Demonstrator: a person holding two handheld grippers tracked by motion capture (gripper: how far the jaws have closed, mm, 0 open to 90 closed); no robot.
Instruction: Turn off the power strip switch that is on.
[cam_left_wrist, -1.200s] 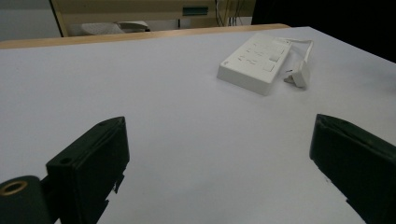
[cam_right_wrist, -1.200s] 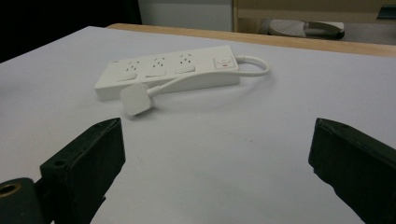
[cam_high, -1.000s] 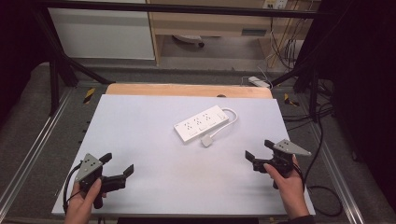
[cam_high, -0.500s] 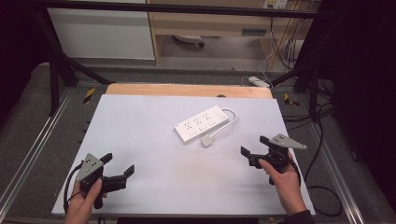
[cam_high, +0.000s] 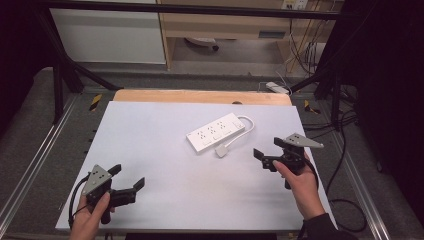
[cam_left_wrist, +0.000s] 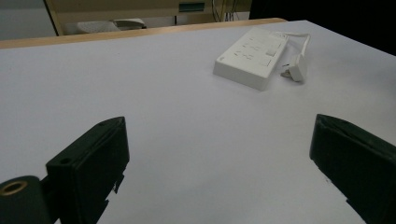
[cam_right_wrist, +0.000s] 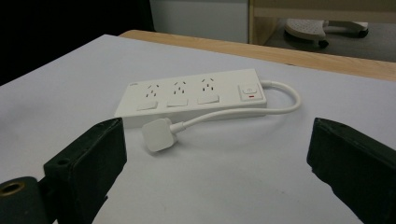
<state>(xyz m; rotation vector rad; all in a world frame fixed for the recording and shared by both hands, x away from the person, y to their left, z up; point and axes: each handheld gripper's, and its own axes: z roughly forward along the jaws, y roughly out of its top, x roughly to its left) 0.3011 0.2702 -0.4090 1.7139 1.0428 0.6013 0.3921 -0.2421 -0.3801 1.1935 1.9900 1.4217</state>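
A white power strip (cam_high: 216, 132) (cam_left_wrist: 251, 56) (cam_right_wrist: 191, 94) lies near the middle of the white table, its short cord looping round to a white plug (cam_high: 222, 151) (cam_left_wrist: 296, 68) (cam_right_wrist: 157, 135) resting on the table beside it. My right gripper (cam_high: 267, 152) is open, a little to the right of the plug and pointing at it, jaws empty. Down at the front left, my left gripper (cam_high: 127, 181) is open too, far from the strip, with nothing between its jaws.
The white table top (cam_high: 160, 135) rests on a wooden board whose edge (cam_high: 200, 96) shows along the back. Metal rails (cam_high: 30, 170) run down both sides. Cables (cam_high: 345, 205) trail off the right edge, and shelving stands behind the table.
My right gripper has moved left and slightly forward toward the plug. The left gripper has stayed in place.
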